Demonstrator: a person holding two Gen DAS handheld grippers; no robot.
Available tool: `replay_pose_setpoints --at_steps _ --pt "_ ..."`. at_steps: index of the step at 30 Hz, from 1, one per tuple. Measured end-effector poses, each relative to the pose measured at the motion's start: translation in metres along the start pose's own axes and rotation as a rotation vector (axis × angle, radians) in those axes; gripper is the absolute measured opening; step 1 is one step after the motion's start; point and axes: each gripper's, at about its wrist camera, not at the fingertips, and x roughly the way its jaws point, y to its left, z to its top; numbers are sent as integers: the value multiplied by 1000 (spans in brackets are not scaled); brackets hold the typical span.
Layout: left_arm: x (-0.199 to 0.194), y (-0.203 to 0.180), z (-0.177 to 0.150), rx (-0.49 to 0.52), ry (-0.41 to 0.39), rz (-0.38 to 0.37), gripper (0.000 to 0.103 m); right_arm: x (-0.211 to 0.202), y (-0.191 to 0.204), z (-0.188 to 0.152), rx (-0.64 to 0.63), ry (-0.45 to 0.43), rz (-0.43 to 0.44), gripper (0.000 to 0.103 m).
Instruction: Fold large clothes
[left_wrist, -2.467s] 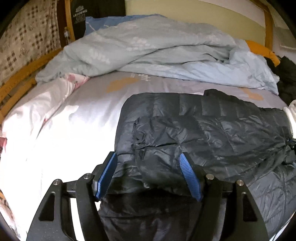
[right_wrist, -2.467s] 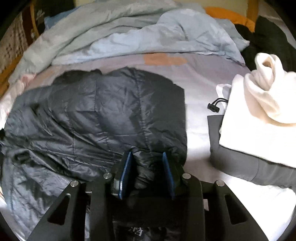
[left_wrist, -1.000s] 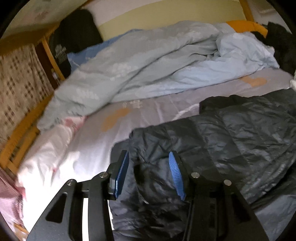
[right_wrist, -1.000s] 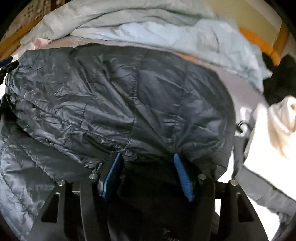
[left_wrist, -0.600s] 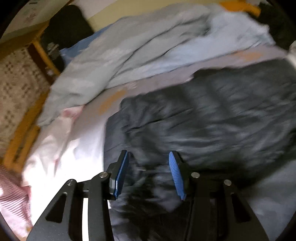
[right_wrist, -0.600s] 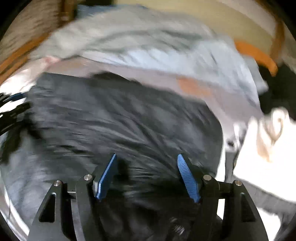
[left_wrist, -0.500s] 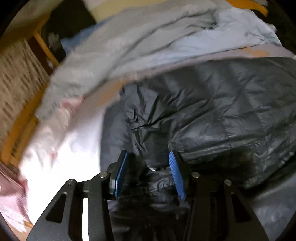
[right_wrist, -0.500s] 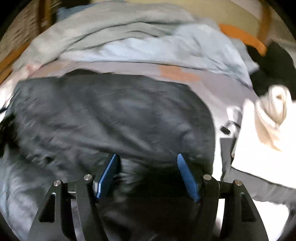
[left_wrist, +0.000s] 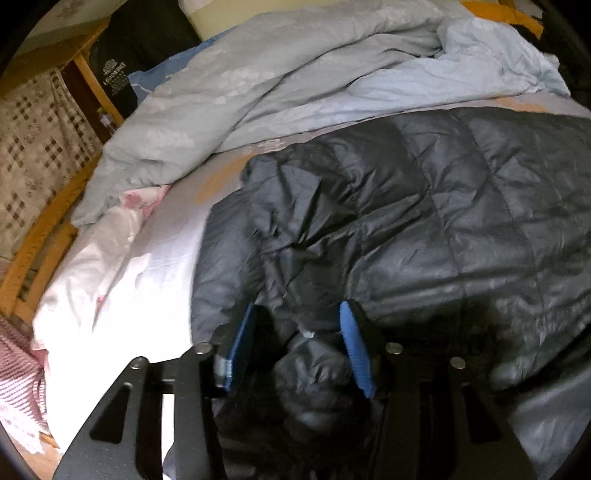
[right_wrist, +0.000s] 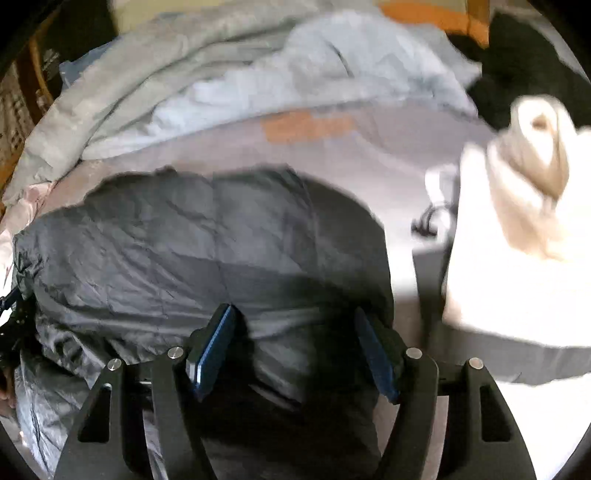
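A dark grey quilted puffer jacket (left_wrist: 424, 221) lies folded over on the pale bed sheet (left_wrist: 155, 258); it also fills the middle of the right wrist view (right_wrist: 207, 251). My left gripper (left_wrist: 295, 332) sits at the jacket's near left edge, blue pads partly apart with a bunch of jacket fabric between them. My right gripper (right_wrist: 291, 343) is open wide over the jacket's near right edge, with fabric lying between the pads but not pinched.
A crumpled light blue duvet (left_wrist: 314, 81) is heaped behind the jacket. A folded white garment (right_wrist: 517, 229) on a grey one (right_wrist: 498, 354) lies to the right. A wooden bed frame (left_wrist: 44, 236) and a checked cloth (left_wrist: 33, 147) are on the left.
Both grippers swung the jacket's upper layer forward over itself, then settled low at its near edge. The right gripper's pads have opened wider than a second ago.
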Motion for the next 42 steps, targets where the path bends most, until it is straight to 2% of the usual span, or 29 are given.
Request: replay_pose_setpoints --at_steps 2,5,7,9,10,11,12,15,18,20,23,26,29,34,36,39,40,42 --pt "-14 6 -12 -12 -21 21 54 -16 -2 -5 -32 -45 -44 69" --pt "-37 24 -18 -63 -67 -21 54 -53 -5 -8 -26 -123 -29 69" --pt "-56 36 -21 -107 -103 -37 54 -74 -14 -13 27 -121 10 69" --pt "-68 45 -26 -155 -109 -67 54 -84 -24 -28 80 -99 5 66" --pt "-71 48 -30 -176 -96 -91 54 -88 -29 -35 101 -98 0 57" --pt "-70 49 -35 -187 -75 -105 54 -89 -35 -46 117 -79 -20 27" --pt "-66 48 -40 -186 -49 -103 54 -88 -40 -56 124 -63 -29 19" --pt "-42 44 -58 -203 41 -19 47 -92 -44 -67 116 -98 22 15" --pt "-33 49 -72 -246 84 -31 48 -83 -44 -65 83 -92 0 15" --pt "-33 54 -81 -281 95 -16 51 -66 -53 -65 120 -35 -32 15" --pt "-27 67 -100 -393 141 -91 53 -37 -71 -63 196 13 -9 15" --pt "-36 64 -104 -399 124 -70 53 -33 -77 -59 212 -5 8 15" --pt "-48 65 -106 -406 88 -76 50 -46 -73 -57 207 -56 3 15" --pt "-87 69 -117 -445 -6 -177 47 -108 -45 -66 91 -224 45 17" --pt "-102 62 -117 -423 -52 -161 47 -126 -33 -76 51 -278 51 31" --pt "-133 38 -125 -341 -158 -143 48 -134 -13 -90 2 -296 65 39" --pt "-142 32 -127 -313 -192 -149 48 -138 -3 -96 -25 -299 58 40" --pt "-158 23 -135 -288 -240 -195 50 -143 13 -112 -79 -316 47 52"
